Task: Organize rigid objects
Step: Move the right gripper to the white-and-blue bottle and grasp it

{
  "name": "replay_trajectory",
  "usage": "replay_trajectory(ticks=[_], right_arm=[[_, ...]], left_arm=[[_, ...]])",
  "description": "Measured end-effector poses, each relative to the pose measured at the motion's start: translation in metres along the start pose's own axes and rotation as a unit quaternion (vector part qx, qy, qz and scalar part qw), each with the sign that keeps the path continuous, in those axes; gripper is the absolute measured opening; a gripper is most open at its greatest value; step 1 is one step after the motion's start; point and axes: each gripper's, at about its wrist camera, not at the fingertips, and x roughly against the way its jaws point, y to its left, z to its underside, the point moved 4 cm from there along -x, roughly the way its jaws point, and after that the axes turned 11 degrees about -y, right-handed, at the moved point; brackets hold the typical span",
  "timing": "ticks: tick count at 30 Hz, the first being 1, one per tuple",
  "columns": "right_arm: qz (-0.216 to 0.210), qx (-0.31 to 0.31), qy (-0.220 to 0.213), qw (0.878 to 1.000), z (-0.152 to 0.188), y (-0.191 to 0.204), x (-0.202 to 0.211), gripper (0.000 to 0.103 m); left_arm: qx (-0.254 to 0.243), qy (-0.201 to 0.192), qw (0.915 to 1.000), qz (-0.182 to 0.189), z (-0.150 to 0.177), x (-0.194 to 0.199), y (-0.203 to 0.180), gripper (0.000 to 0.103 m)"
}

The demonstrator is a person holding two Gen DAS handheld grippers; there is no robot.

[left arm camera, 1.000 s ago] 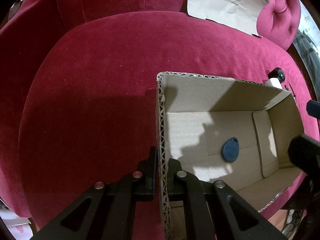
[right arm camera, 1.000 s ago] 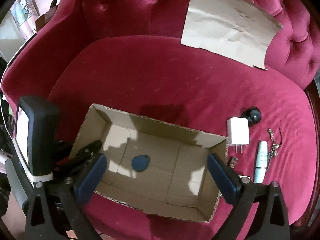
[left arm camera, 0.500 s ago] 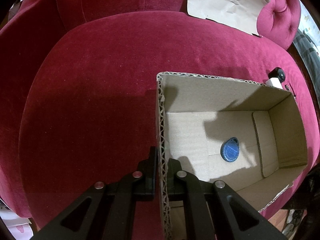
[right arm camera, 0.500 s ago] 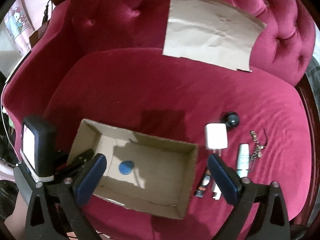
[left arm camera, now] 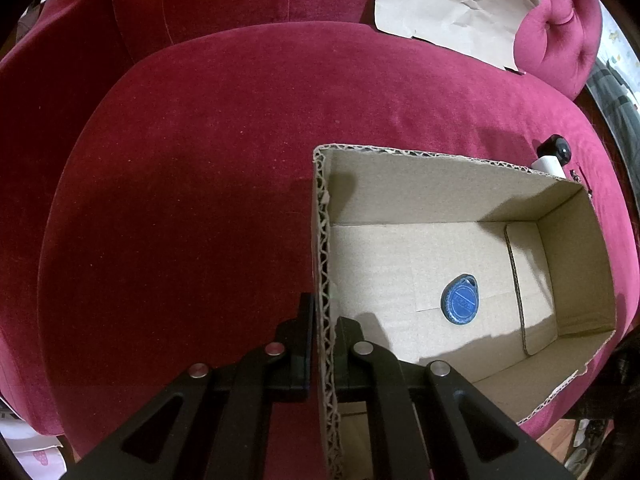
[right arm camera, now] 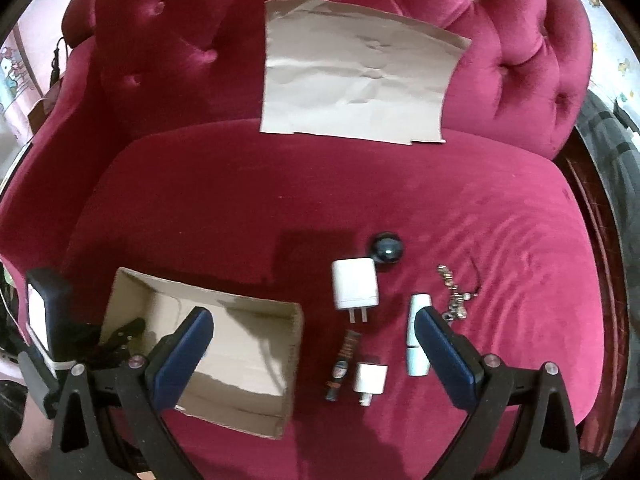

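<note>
An open cardboard box (left arm camera: 436, 196) sits on a red velvet sofa seat; it also shows in the right wrist view (right arm camera: 256, 376). A blue key fob (left arm camera: 460, 299) lies on its floor. My left gripper (left arm camera: 323, 332) is shut on the box's left wall. My right gripper (right arm camera: 314, 354) is open and empty, above the seat right of the box. Under it lie a white charger (right arm camera: 354, 288), a dark ball (right arm camera: 386, 249), a white tube (right arm camera: 416, 340), a small white plug (right arm camera: 370, 380), a dark stick (right arm camera: 342, 366) and a metal chain (right arm camera: 454, 296).
A creased sheet of brown paper (right arm camera: 356, 80) leans on the tufted backrest (right arm camera: 180, 60), also seen in the left wrist view (left arm camera: 452, 0). The sofa's front edge runs close below the box. The left gripper's body (right arm camera: 48, 316) stands at the box's left end.
My right gripper has pulled back from over the box and moved right, now above the loose items. The left gripper and box have not moved.
</note>
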Motion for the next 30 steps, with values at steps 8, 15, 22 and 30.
replay_trajectory(ticks=[8, 15, 22, 30], right_arm=[[0.030, 0.004, 0.008, 1.000, 0.009, -0.032, -0.013, 0.103], [0.050, 0.002, 0.023, 0.998, 0.027, -0.057, -0.036, 0.103], [0.058, -0.009, 0.026, 0.998, 0.040, -0.078, -0.059, 0.103], [0.068, -0.019, 0.041, 0.997, 0.054, -0.097, -0.085, 0.103]], left_arm=[[-0.001, 0.000, 1.0000, -0.001, 0.000, 0.000, 0.000, 0.005], [-0.003, -0.001, 1.0000, -0.002, -0.001, -0.001, 0.000, 0.005], [-0.009, -0.002, 1.0000, -0.004, -0.001, 0.000, -0.001, 0.005], [-0.009, -0.002, 0.9999, -0.004, -0.001, 0.000, 0.000, 0.005]])
